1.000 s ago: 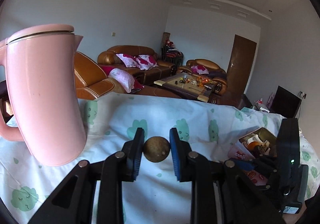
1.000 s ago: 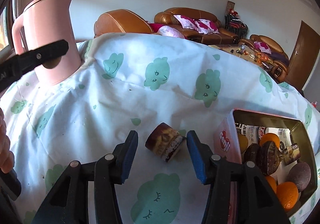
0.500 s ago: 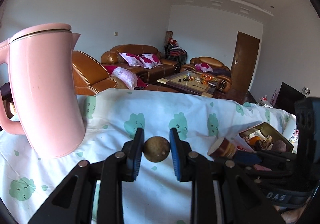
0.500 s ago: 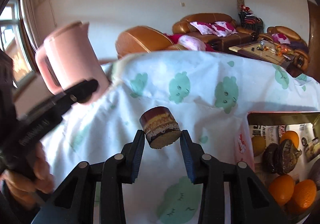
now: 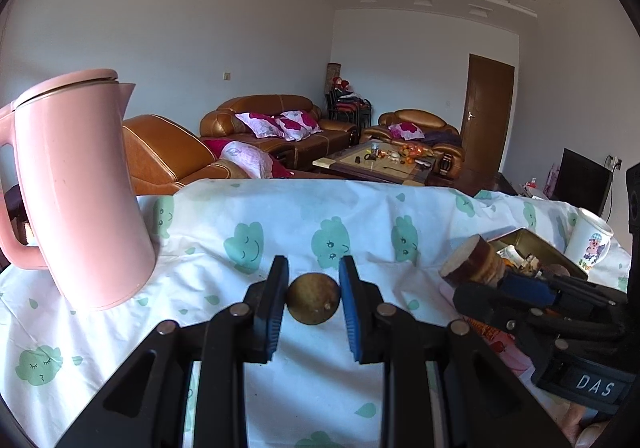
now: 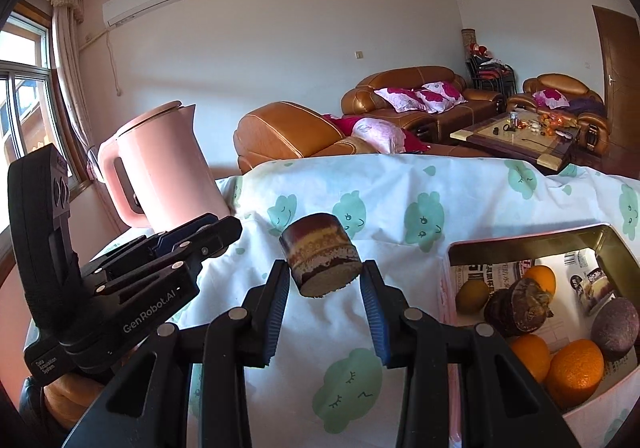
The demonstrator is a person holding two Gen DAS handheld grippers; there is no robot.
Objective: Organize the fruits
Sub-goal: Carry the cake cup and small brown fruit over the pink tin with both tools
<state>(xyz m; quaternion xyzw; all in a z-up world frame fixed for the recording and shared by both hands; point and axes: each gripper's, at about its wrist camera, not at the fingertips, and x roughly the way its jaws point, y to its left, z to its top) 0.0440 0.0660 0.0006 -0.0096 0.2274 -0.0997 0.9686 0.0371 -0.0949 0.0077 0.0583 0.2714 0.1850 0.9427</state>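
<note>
- The pink kettle (image 5: 76, 188) stands at the left edge of the cloth-covered table (image 5: 280, 216); bare cloth lies between it and the box (image 6: 520, 248) of fruit at the right edge.
- The left gripper (image 5: 313, 298) is clamped on a small round brown fruit (image 5: 314, 298), above the cloth.
- The right gripper (image 6: 324, 284) pinches a striped brown cylinder (image 6: 320, 258), raised just left of the box.

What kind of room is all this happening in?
Most likely a home living room: brown leather sofas with floral cushions, a low coffee table, and an air conditioner on the wall beside a curtained window.
</note>
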